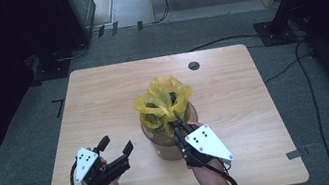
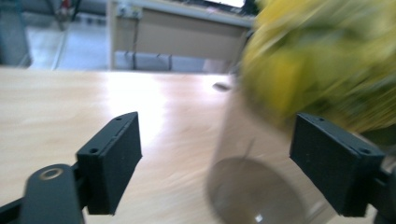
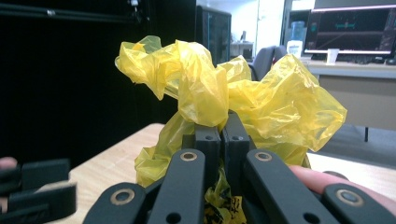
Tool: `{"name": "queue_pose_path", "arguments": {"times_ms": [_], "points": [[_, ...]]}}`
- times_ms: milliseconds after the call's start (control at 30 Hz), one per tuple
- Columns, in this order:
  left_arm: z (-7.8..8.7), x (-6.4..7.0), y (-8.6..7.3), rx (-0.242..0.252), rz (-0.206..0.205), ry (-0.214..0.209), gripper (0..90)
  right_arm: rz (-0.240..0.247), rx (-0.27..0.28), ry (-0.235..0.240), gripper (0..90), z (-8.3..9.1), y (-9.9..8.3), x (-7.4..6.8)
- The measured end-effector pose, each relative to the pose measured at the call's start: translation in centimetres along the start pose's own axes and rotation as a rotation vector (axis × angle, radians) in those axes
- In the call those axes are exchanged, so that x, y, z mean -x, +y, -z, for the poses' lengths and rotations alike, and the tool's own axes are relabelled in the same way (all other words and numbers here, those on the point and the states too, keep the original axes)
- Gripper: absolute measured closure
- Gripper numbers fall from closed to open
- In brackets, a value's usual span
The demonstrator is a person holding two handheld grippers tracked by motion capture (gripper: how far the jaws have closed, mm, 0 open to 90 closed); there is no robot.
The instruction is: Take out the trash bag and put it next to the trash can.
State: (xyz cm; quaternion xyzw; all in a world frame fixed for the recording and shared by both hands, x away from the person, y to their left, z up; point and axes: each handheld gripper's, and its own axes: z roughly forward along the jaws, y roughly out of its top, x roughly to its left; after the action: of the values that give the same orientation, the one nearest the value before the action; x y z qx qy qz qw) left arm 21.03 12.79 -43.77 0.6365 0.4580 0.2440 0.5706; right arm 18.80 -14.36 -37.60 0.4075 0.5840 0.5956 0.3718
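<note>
My right gripper (image 3: pixel 219 135) pinches the crumpled yellow plastic bag (image 1: pixel 162 104) in the clear round container (image 1: pixel 166 140). My left gripper (image 1: pixel 113 149), open at its 9 o'clock, should probably steady the container while I pull slowly.

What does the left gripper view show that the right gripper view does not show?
The left gripper view alone shows the clear container with its round base resting on the table, seen between the left gripper and its wide-open jaws. The right gripper view alone shows the right gripper pinching a fold of the yellow plastic bag, and a computer monitor on a desk behind. Both views share the yellow bag and the light wooden table.
</note>
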Motion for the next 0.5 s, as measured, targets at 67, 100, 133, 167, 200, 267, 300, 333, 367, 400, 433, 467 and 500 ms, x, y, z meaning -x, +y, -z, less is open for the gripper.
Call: {"name": "queue_pose_path", "arguments": {"times_ms": [67, 100, 133, 167, 200, 267, 300, 333, 367, 400, 433, 467, 500], "points": [[0.3, -1.2, -0.8, -0.029, 0.010, 0.030, 14.8, 0.000, 0.017, -0.001, 89.1, 0.1, 0.2, 0.0], [0.4, -1.7, -1.2, -0.049, -0.001, 0.050, 13.1, 0.001, 0.030, -0.001, 89.1, 0.2, 0.4, 0.1], [0.5, -2.3, -1.7, -0.064, -0.007, 0.073, 13.0, 0.002, 0.040, 0.000, 89.1, 0.2, 0.6, 0.1], [0.7, -2.8, -2.1, -0.081, -0.015, 0.095, 13.0, 0.004, 0.052, 0.002, 89.1, 0.3, 0.8, 0.1], [0.8, -3.4, -2.5, -0.097, -0.020, 0.118, 12.4, 0.005, 0.061, 0.002, 89.1, 0.4, 0.9, 0.1], [1.0, -4.6, -3.3, -0.136, -0.008, 0.135, 11.6, 0.015, 0.077, 0.002, 89.1, 0.5, 1.2, 0.1], [1.0, -5.2, -3.6, -0.162, 0.000, 0.150, 10.3, 0.013, 0.084, 0.001, 89.1, 0.5, 1.3, 0.1], [1.1, -5.7, -3.9, -0.184, 0.005, 0.175, 10.2, 0.017, 0.090, 0.000, 89.1, 0.5, 1.5, 0.1], [1.1, -6.2, -4.3, -0.206, -0.005, 0.202, 10.3, 0.017, 0.096, -0.003, 89.1, 0.6, 1.6, 0.1], [1.0, -6.6, -4.7, -0.235, -0.011, 0.233, 10.2, 0.017, 0.100, -0.006, 89.1, 0.6, 1.7, 0.1], [0.9, -7.0, -5.1, -0.258, -0.008, 0.263, 10.1, 0.014, 0.106, -0.009, 89.1, 0.6, 1.8, 0.2], [0.9, -7.4, -5.4, -0.280, -0.012, 0.287, 10.1, 0.012, 0.111, -0.012, 89.1, 0.7, 1.9, 0.3], [0.8, -7.8, -5.6, -0.301, -0.018, 0.310, 9.9, 0.012, 0.117, -0.015, 89.1, 0.7, 2.0, 0.3]]}}
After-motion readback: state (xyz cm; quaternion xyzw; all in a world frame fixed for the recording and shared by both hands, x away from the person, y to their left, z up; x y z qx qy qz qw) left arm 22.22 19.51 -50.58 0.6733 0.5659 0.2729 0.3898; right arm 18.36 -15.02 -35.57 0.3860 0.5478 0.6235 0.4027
